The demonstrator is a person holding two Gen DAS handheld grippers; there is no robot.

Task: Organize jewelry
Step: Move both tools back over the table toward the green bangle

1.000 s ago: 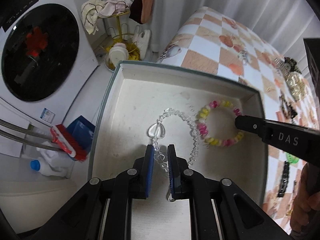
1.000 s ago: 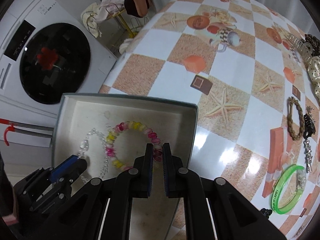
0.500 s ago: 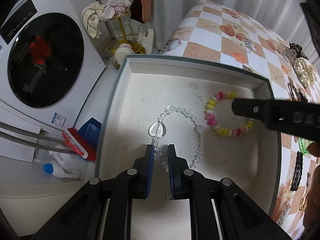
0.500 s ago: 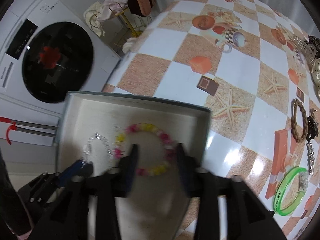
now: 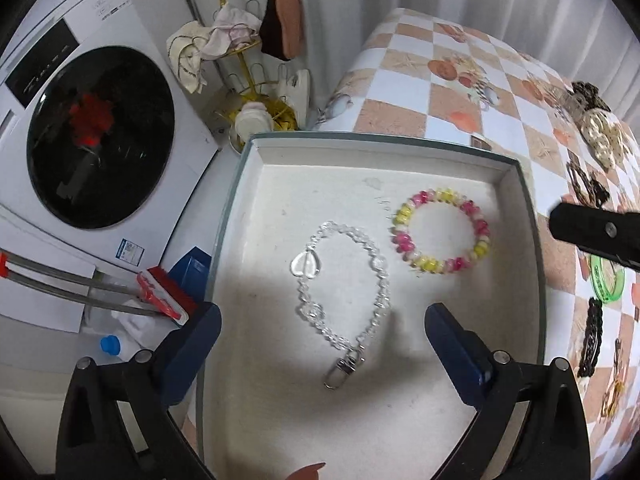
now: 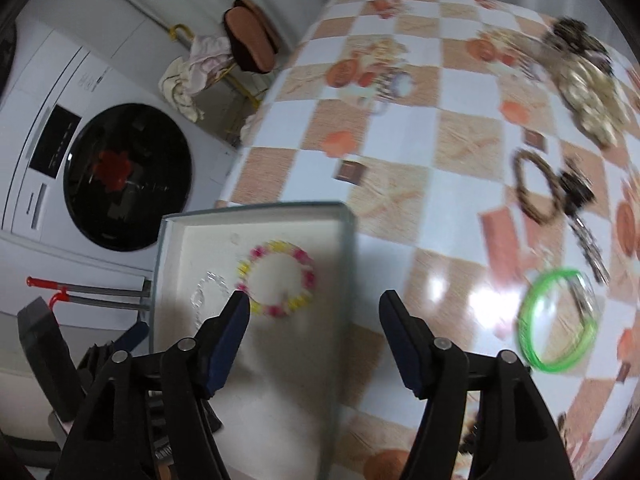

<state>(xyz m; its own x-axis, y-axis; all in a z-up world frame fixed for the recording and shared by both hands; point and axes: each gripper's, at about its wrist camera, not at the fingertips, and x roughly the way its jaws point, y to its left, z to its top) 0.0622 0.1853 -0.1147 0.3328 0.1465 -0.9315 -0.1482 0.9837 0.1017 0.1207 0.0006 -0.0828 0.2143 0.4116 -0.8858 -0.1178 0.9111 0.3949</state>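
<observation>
A shallow white box (image 5: 516,184) with a grey-green rim sits at the table's left edge; it also shows in the right wrist view (image 6: 344,240). In it lie a clear bead chain with a heart and clasp (image 5: 340,284) and a pink-and-yellow bead bracelet (image 5: 440,230), seen too in the right wrist view (image 6: 276,278). My left gripper (image 5: 322,324) is open above the chain, empty. My right gripper (image 6: 314,312) is open and empty over the box's right rim; one of its fingers (image 5: 596,234) shows at the right in the left wrist view.
On the checkered tablecloth (image 6: 400,152) lie a green bangle (image 6: 558,316), a brown braided ring (image 6: 534,184), dark chains (image 5: 590,336) and hair clips (image 6: 588,80). A washing machine (image 5: 100,136), a gold rack with cloths (image 5: 240,60) and a red brush (image 5: 164,292) stand left of the table.
Both grippers have opened. The left let go of the clear chain, the right let go of the pink-and-yellow bracelet. The right gripper has pulled away toward the right, blurred.
</observation>
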